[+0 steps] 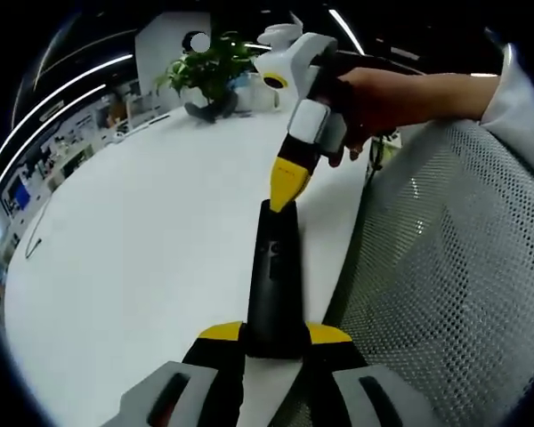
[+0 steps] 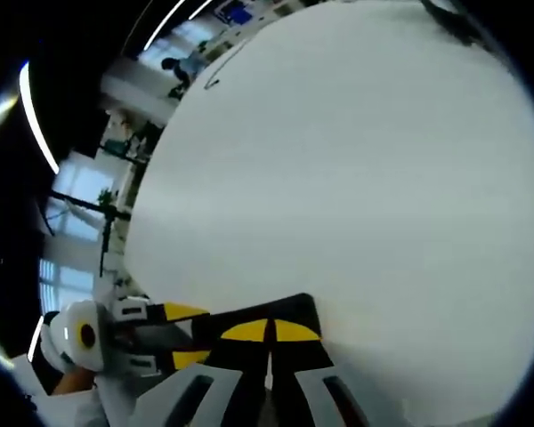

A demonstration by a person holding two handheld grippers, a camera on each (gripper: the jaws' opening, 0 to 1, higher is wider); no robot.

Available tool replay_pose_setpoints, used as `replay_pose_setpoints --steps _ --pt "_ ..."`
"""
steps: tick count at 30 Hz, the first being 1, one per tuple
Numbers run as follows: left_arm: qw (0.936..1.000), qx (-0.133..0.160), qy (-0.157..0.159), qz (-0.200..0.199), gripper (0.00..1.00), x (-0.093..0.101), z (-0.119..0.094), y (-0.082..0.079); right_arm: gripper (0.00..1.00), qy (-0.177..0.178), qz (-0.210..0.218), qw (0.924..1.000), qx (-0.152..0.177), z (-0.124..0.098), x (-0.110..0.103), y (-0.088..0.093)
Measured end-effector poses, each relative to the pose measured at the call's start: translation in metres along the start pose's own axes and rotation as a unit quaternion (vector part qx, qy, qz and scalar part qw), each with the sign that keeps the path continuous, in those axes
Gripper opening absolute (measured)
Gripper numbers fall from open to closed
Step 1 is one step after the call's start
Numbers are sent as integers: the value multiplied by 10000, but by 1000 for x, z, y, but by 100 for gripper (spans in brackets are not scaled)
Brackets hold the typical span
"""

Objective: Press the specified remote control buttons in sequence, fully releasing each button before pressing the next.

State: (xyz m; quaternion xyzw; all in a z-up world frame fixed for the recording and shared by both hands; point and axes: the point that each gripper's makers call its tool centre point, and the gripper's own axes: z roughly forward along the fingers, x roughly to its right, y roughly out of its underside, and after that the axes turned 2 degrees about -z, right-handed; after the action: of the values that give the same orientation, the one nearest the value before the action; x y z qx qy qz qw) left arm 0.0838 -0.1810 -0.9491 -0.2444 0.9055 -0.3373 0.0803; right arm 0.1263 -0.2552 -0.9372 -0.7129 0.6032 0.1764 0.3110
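Observation:
A black remote control [image 1: 274, 267] is held lengthwise over the white table [image 1: 142, 249], its near end clamped between the yellow-tipped jaws of my left gripper [image 1: 276, 334]. My right gripper [image 1: 289, 191], held by a hand [image 1: 383, 98], comes in from the upper right. Its yellow tips are shut together and touch the remote's far end. In the right gripper view, my right gripper [image 2: 270, 331] is shut with its tips on the remote [image 2: 289, 310], and my left gripper [image 2: 187, 334] grips the remote from the left.
A potted plant [image 1: 209, 67] stands at the table's far edge. A grey mesh chair back [image 1: 454, 267] runs along the table's right side. A thin dark item [image 1: 37, 236] lies far left on the table [image 2: 356, 178].

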Motion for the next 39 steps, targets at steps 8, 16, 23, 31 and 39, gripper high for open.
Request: replay_pose_setpoints --steps 8,16,23,31,39 --pt "10000 18 36 46 24 1 1 0 0 -30 -51 10000 -24 0 -3 1" --pt "10000 30 48 75 24 2 1 -1 0 -39 -66 9999 -83 3 -4 4" --pt "10000 14 45 12 24 2 1 -1 0 -12 -99 9999 -45 3 -4 4" --pt "9999 -79 -50 -103 25 -2 2 0 0 -16 -130 9999 -25 3 -3 3" --pt "9999 -90 -67 -111 25 -1 1 0 0 -1 -148 9999 1 4 -3 3"
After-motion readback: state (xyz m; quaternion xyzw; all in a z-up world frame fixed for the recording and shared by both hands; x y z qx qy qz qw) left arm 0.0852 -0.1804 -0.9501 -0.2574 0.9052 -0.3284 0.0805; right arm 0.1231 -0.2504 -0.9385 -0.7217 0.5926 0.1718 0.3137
